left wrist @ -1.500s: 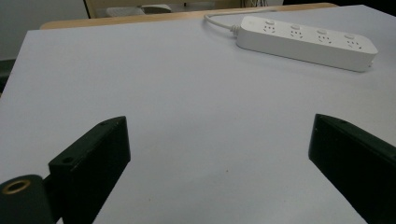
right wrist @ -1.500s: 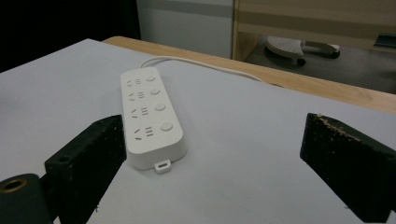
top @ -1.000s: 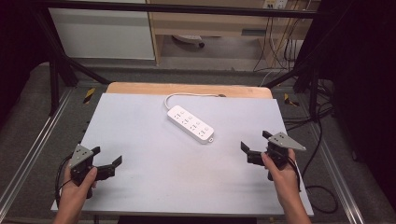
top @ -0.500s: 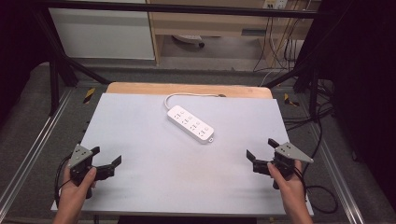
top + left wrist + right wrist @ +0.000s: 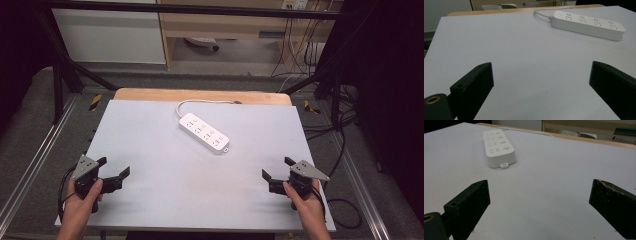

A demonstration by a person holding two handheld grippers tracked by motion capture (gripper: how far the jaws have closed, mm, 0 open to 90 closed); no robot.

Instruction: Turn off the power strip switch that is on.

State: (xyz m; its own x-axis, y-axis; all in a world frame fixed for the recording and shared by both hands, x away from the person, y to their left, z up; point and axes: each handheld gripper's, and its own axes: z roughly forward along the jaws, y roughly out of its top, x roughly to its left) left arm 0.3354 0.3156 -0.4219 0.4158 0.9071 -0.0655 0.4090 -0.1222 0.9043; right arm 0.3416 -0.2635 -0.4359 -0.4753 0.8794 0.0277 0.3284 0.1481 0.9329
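Observation:
A white power strip (image 5: 204, 132) with several sockets lies at an angle on the pale table top (image 5: 165, 150), toward the back middle; its white cord (image 5: 200, 102) curves off to the back edge. My left gripper (image 5: 114, 168) sits low at the front left, jaws wide open with nothing between them. At the front right my right gripper (image 5: 278, 167) is open and empty as well. The left gripper view has the strip (image 5: 587, 24) far ahead to the right. In the right gripper view the strip (image 5: 497, 146) lies ahead to the left, end-on.
A wooden board edge (image 5: 200, 95) runs along the table's back. Metal frame rails (image 5: 40, 145) flank both sides. Cables (image 5: 345, 150) hang off the right side, and a white cabinet (image 5: 110, 35) stands behind.
My right gripper has drawn back toward the front edge of the table and a little to the right. The left gripper and the power strip have stayed put.

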